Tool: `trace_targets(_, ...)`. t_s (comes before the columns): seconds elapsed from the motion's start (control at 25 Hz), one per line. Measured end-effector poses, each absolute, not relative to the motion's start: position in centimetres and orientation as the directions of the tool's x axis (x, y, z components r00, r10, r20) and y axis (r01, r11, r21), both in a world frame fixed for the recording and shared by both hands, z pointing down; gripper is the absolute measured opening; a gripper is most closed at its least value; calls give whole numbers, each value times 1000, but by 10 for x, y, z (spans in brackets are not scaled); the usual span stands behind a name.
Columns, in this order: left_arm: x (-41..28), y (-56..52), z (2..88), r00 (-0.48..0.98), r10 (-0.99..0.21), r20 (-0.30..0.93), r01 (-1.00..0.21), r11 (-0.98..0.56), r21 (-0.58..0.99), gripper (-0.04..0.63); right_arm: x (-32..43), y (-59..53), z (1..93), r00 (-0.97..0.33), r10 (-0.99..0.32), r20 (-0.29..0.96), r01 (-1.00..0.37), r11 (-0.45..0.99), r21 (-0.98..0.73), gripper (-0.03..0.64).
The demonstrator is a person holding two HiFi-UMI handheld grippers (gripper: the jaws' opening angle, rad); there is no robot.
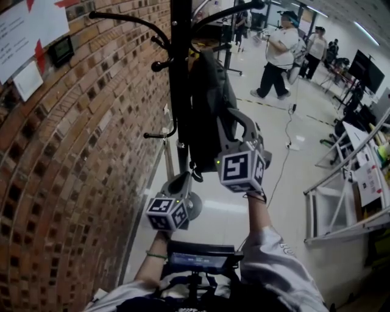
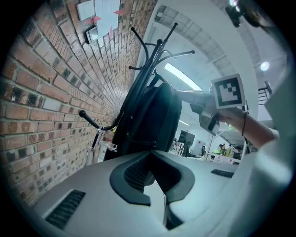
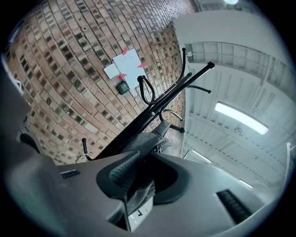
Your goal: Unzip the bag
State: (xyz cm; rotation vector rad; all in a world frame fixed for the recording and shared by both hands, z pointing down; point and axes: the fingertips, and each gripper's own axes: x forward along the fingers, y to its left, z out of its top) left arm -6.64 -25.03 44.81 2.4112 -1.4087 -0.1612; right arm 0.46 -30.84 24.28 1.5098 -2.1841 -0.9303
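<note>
A dark backpack (image 1: 210, 103) hangs from a black coat stand (image 1: 181, 73) beside the brick wall. My right gripper (image 1: 230, 117) is raised against the bag's right side. In the right gripper view grey bag fabric (image 3: 147, 147) fills the gap between the pads, and the right gripper (image 3: 138, 155) is shut on it. No zip puller can be made out. My left gripper (image 1: 181, 177) hangs lower, under the bag's bottom edge and apart from it. In the left gripper view the bag (image 2: 155, 120) is ahead and above, and the left gripper (image 2: 149, 156) has its tips together with nothing held.
A brick wall (image 1: 79, 158) with taped papers (image 1: 30, 24) stands close on the left. The stand's hooks (image 1: 122, 18) stick out above and beside the bag. People (image 1: 277, 55) stand far back. White metal frames (image 1: 341, 189) and a floor cable (image 1: 286, 140) lie to the right.
</note>
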Motion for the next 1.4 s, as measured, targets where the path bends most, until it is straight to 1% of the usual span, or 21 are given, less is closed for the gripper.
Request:
trace_targets(0.12,-62,-251,448,508,-858,73,-820,-456,346,8,8,-304,244,-413,-904,-109,-710,245,660,62)
trace_targets(0.16,-62,-252,447,509,-858,73,-820,-457,346,8,10,-301,242,-423,-898,-125,-709,242,662,37)
trace_targets(0.2,-62,-253,447,509,-858,73,-819,-457,346,8,11,-299,240,-429,-892,-143,-715,239,657,-4)
trace_targets(0.28,-62,-254,448,508,-858,74,-820,-456,346,8,14,-297,236,-430,-889,-156,-734,243,635,-3)
trace_targets(0.44,-62,-255,449,506,-859,76,-822,-453,347,8,14,-301,237,-442,-888,-127,-741,282,609,0)
trace_targets(0.48,-61,-255,449,506,-859,77,-821,-453,347,8,12,-300,240,-452,-885,-113,-736,298,608,10)
trace_targets(0.52,-61,-255,449,507,-858,78,-821,-453,346,8,9,-300,244,-460,-883,-92,-723,313,616,96)
trace_targets(0.56,-61,-256,449,507,-858,79,-822,-453,345,8,6,-301,248,-461,-884,-71,-705,317,635,143)
trace_targets(0.72,-63,-257,449,501,-862,77,-825,-449,343,8,3,-306,255,-416,-907,-64,-638,241,731,146)
trace_targets(0.92,-68,-258,450,487,-869,89,-833,-432,347,8,9,-309,247,-403,-912,-70,-615,213,759,133)
trace_targets(1.08,-67,-261,451,491,-868,76,-826,-436,356,8,6,-306,245,-427,-901,-72,-600,223,769,129)
trace_targets(1.24,-65,-262,449,496,-865,73,-823,-441,358,8,2,-296,239,-465,-879,-109,-624,237,745,86)
trace_targets(1.4,-65,-261,450,497,-864,73,-821,-442,360,8,3,-290,233,-476,-869,-135,-635,233,737,86)
